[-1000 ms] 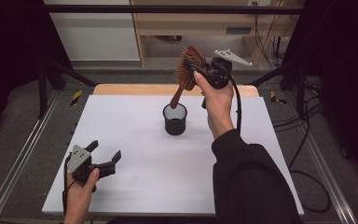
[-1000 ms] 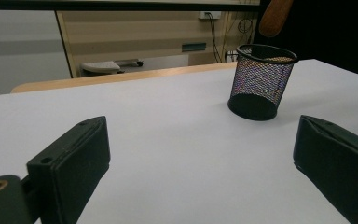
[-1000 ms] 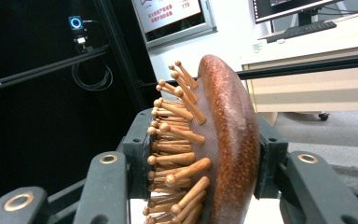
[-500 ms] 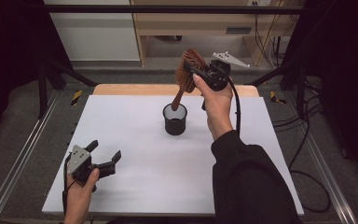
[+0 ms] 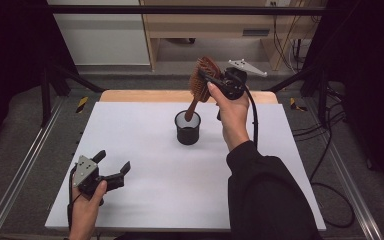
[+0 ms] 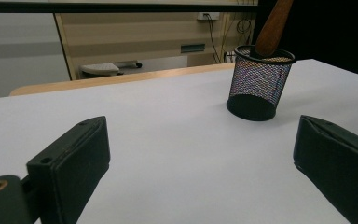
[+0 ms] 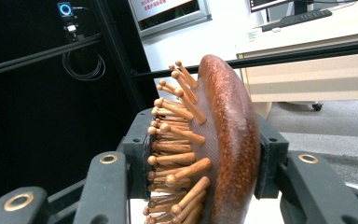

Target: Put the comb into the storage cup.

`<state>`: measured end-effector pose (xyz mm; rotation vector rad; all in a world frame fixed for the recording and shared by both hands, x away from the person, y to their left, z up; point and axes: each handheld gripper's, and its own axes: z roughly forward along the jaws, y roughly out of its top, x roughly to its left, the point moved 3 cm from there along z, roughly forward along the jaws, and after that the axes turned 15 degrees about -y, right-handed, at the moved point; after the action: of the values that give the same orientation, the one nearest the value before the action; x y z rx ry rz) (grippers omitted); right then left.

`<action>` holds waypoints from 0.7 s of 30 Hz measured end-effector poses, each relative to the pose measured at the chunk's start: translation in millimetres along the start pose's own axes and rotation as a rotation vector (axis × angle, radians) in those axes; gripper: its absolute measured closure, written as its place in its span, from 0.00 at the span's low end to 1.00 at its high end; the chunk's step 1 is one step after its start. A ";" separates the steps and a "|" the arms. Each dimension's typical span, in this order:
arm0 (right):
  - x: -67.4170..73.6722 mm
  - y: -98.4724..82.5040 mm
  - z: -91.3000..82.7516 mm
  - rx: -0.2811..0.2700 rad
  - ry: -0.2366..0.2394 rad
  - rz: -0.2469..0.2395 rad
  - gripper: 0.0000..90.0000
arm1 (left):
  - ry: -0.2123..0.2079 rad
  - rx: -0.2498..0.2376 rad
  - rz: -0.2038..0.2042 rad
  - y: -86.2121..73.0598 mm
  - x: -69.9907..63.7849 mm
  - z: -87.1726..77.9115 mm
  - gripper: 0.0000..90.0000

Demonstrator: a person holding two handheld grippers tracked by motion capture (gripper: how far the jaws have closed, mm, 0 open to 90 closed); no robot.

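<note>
Now | white table [image 5: 145, 200] w/ mesh cup [image 5: 187, 128] mid | wooden hairbrush [image 5: 203, 80] tilted, handle tip in cup, head pinched by R gripper [image 5: 215, 80] | L gripper [image 5: 114, 171] spread, near front-left corner

- The right tool [image 5: 211, 80] is held raised in the upper middle of the high view, its jaws clamped on the head of a wooden hairbrush [image 7: 214, 149].
- The right forearm, in a dark sleeve, is stretched up from the lower right.
- The left tool [image 5: 114, 172] is held low at the lower left, jaws spread wide with nothing between them.
</note>
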<state>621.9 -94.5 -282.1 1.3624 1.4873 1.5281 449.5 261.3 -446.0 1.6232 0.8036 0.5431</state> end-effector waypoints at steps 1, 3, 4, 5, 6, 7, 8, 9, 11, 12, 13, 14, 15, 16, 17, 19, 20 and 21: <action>0.2 -0.3 0.2 0.000 0.001 -0.001 0.57 | 0.000 0.000 0.000 0.0 0.0 -0.1 0.04; 0.7 -1.3 0.8 0.001 0.001 -0.002 0.57 | 0.000 -0.001 0.000 0.1 0.1 -0.1 0.04; 0.9 -1.9 1.0 0.003 0.001 -0.006 0.57 | 0.000 0.000 0.000 0.0 0.0 -0.1 0.04; 1.3 -2.5 1.3 0.005 0.002 -0.006 0.57 | 0.000 0.000 0.000 0.0 0.0 -0.1 0.04; 1.6 -3.2 1.7 0.005 0.002 -0.007 0.57 | 0.000 0.000 0.001 0.0 -0.1 0.0 0.04; 1.9 -4.0 2.1 0.005 0.001 -0.007 0.57 | -0.001 0.000 0.000 0.0 -0.1 0.0 0.04; 2.0 -5.3 2.7 0.007 0.002 -0.008 0.57 | -0.001 0.000 0.001 0.1 -0.1 0.0 0.04; 2.0 -5.3 2.7 0.007 0.002 -0.008 0.57 | -0.001 0.000 0.001 0.1 -0.1 0.0 0.04; 1.7 -8.3 4.1 0.013 -0.001 -0.007 0.57 | -0.001 0.000 0.001 0.1 0.0 -0.1 0.04; 1.4 -9.6 4.8 0.016 -0.001 -0.007 0.57 | -0.001 0.000 0.001 0.1 0.0 -0.1 0.04; 1.3 -11.3 5.5 0.018 0.000 -0.004 0.57 | -0.001 0.000 0.000 0.1 0.1 -0.1 0.04; 1.1 -12.3 5.8 0.020 0.000 -0.006 0.57 | -0.001 0.000 0.000 0.1 0.1 0.0 0.04; 1.4 -13.6 6.2 0.022 0.000 -0.002 0.57 | -0.001 0.001 0.000 0.0 0.1 0.0 0.04; 1.5 -14.8 6.8 0.022 0.000 -0.004 0.57 | -0.002 0.002 0.000 0.0 0.0 0.0 0.04; 1.8 -15.9 7.2 0.024 0.001 -0.002 0.57 | -0.002 0.002 0.000 0.0 0.0 0.0 0.04; 2.1 -18.0 8.3 0.026 0.002 -0.004 0.57 | 0.000 0.002 0.000 0.0 0.0 0.0 0.04; 2.1 -19.1 8.8 0.027 0.001 -0.003 0.57 | 0.000 0.002 0.000 0.0 0.1 0.0 0.04; 2.2 -20.2 9.3 0.030 0.001 -0.004 0.57 | 0.001 0.002 -0.001 0.0 0.2 0.0 0.04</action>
<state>625.3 -85.5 -302.3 1.3752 1.5184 1.5092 449.7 261.4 -446.0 1.6242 0.8054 0.5427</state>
